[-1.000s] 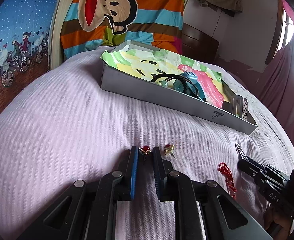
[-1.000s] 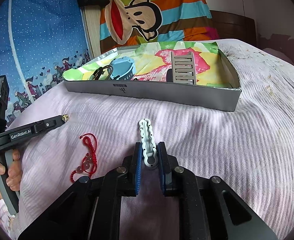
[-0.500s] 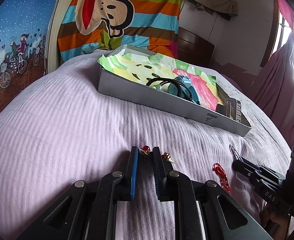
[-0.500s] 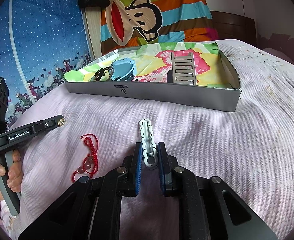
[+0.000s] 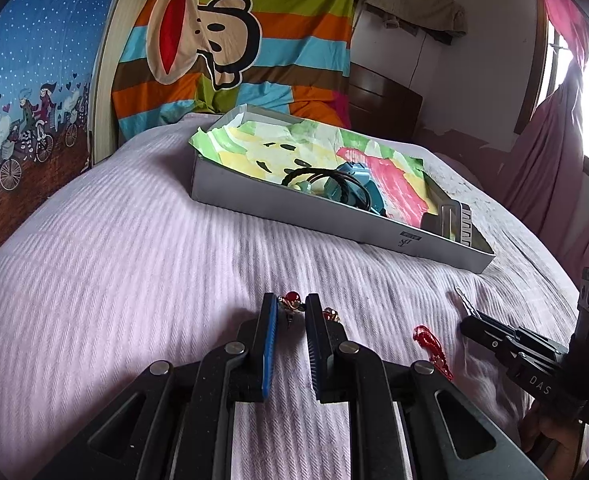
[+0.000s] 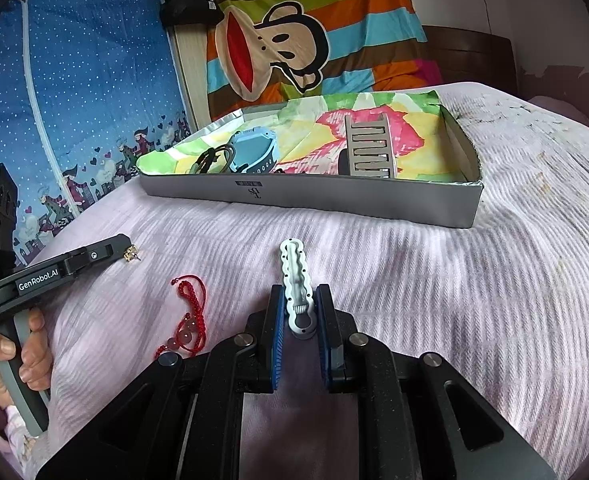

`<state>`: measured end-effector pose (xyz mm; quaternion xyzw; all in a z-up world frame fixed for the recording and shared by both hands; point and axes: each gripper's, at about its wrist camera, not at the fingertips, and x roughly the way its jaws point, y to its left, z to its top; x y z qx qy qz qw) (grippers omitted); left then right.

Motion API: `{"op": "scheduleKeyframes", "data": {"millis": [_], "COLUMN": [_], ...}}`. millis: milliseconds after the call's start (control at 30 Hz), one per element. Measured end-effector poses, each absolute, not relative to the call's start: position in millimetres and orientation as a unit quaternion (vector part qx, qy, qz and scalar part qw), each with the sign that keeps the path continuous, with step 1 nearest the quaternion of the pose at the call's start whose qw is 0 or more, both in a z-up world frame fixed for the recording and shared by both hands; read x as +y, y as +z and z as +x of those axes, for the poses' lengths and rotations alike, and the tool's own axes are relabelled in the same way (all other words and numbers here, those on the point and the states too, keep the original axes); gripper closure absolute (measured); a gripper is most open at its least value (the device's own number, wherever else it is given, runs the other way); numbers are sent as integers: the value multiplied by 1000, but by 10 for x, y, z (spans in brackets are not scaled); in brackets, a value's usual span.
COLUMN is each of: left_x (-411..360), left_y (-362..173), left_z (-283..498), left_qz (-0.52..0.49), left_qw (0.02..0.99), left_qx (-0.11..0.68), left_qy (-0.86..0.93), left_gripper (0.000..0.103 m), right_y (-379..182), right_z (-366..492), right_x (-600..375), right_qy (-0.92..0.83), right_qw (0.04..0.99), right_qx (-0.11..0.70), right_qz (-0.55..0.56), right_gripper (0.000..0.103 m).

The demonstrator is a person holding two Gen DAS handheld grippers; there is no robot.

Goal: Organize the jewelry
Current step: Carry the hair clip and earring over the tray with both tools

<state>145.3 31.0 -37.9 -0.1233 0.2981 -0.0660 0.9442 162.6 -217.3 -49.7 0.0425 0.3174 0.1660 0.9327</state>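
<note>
- Left gripper [image 5: 289, 309], jaws narrowly parted, pinches a gold earring with a red bead [image 5: 291, 301]; its twin [image 5: 330, 314] lies just right.
- Right gripper [image 6: 299, 312] clamps a white wavy plastic hair clip [image 6: 296, 284].
- Open pink bedspread [image 6: 474, 280] separates both from the grey cardboard box [image 6: 314, 200].
- Only the right view shows the whole red bead bracelet [image 6: 186, 320].

a bed [image 5: 106, 264] covered in a pale lilac ribbed bedspread [image 6: 474, 288] carries everything. toward its far side lies a shallow grey cardboard box [image 6: 310, 200]. nearer, directly on the spread, lie a red beaded bracelet [image 6: 186, 320], a white wavy hair clip [image 6: 296, 280], a red-stoned earring [image 5: 290, 302] and a second earring [image 5: 330, 314] just beside it.
</note>
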Motion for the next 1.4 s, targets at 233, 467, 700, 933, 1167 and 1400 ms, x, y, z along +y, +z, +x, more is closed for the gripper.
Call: {"op": "scheduleKeyframes", "data": {"millis": [233, 467, 700, 933, 1167, 1400], "left_x": [223, 112, 24, 138, 273, 302], "left_y": [-195, 103, 406, 545, 401, 99], "left_z": [1406, 1337, 1513, 1939, 2379, 2676], "left_qz": [-91, -80, -68, -61, -71, -88], "left_qw": [953, 963, 970, 973, 967, 946], "left_qx": [283, 250, 225, 218, 243, 311], "left_qy": [-56, -58, -54, -41, -29, -13], "left_gripper": [90, 90, 90, 90, 90, 90], "right_y": [-423, -245, 78, 320, 279, 11], "right_z": [1565, 1490, 1651, 2203, 2591, 2780], "right_x": [-2274, -2297, -2156, -1840, -1761, -1639], "right_qy": [171, 177, 182, 176, 150, 140], "right_qw": [939, 948, 959, 961, 956, 940], "right_qx": [290, 248, 199, 206, 247, 312], "right_qz": [72, 96, 89, 52, 42, 16], "right_gripper": [90, 90, 90, 90, 90, 90]}}
